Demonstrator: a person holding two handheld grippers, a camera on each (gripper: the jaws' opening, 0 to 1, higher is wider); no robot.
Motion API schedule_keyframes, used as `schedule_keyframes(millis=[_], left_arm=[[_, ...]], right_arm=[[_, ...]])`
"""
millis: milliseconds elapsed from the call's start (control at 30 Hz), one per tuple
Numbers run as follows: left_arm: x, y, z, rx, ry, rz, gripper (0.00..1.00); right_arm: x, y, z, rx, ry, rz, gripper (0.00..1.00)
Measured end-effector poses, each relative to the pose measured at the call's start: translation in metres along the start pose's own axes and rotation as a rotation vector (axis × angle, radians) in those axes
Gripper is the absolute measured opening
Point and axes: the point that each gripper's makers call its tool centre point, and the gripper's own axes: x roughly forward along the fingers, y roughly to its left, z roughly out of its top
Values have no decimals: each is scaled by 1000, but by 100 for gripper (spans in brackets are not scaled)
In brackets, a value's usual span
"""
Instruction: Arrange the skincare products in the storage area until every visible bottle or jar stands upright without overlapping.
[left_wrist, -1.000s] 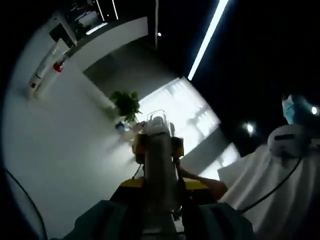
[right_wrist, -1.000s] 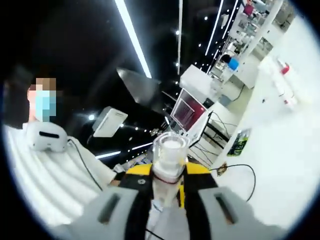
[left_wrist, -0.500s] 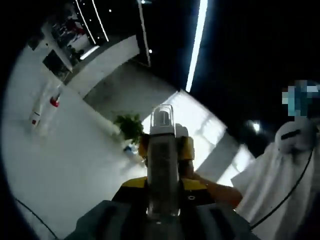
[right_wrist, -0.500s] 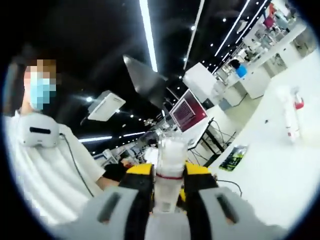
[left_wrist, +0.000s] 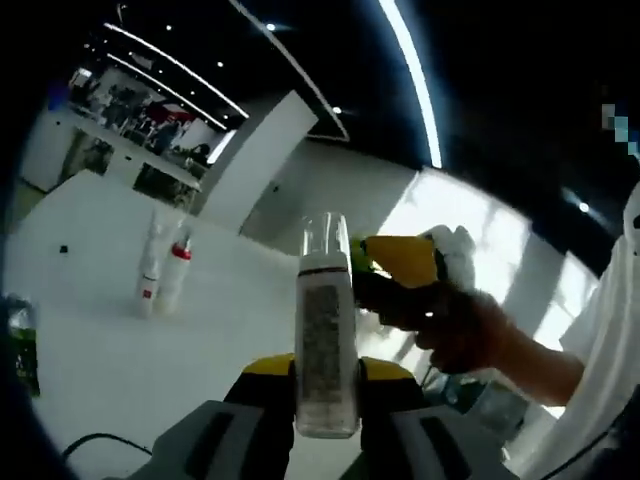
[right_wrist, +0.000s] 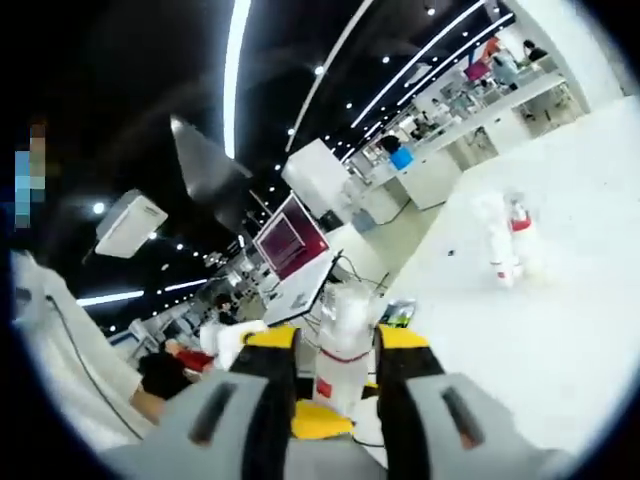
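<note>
In the left gripper view my left gripper (left_wrist: 325, 375) is shut on a tall frosted bottle with a clear cap (left_wrist: 326, 340), held upright between its jaws. Behind it a hand (left_wrist: 470, 325) holds the right gripper (left_wrist: 400, 262), yellow and black. In the right gripper view my right gripper (right_wrist: 340, 350) is shut on a white bottle with a red band and clear cap (right_wrist: 343, 340). Two white bottles, one red-capped (left_wrist: 163, 275) (right_wrist: 507, 240), stand on the white table farther off.
The white table (left_wrist: 120, 360) (right_wrist: 560, 330) spreads around both grippers. A cable (left_wrist: 95, 445) lies on it near the left gripper. A person in a white top (right_wrist: 50, 350) stands to the side. Monitors (right_wrist: 290, 245) and desks sit beyond the table edge.
Both views have swung down from the ceiling toward the table, so the two standing bottles now sit nearer the middle. Each gripper still holds its bottle.
</note>
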Motion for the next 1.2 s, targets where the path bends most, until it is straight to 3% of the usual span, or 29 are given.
schedule_keyframes(millis=[67, 133, 267, 500, 667, 800, 900, 1000, 1067, 1200], left_arm=[[2, 0, -10, 122, 54, 30, 23], [3, 2, -17, 162, 84, 72, 23], [3, 11, -19, 283, 116, 141, 24], [2, 19, -16, 287, 93, 161, 24], [-11, 37, -16, 194, 56, 228, 34], [-26, 51, -27, 206, 101, 273, 36], [-32, 56, -30, 196, 102, 279, 37], [-41, 68, -44, 217, 174, 346, 39], [-43, 68, -52, 237, 196, 355, 41], [-50, 73, -81, 288, 294, 399, 43]], right_arm=[[2, -4, -5, 12, 23, -12, 29], [1, -12, -11, 25, 43, -53, 24], [0, -15, -15, 13, 62, -65, 21], [5, -9, -13, -60, 70, -76, 20], [12, -15, 0, -134, 54, -101, 19], [23, -25, 9, -176, 50, -116, 18], [30, -35, 10, -195, 50, -136, 18], [40, -57, 9, -244, 49, -191, 18], [45, -65, 10, -255, 48, -204, 19], [58, -101, 13, -343, 73, -303, 19]])
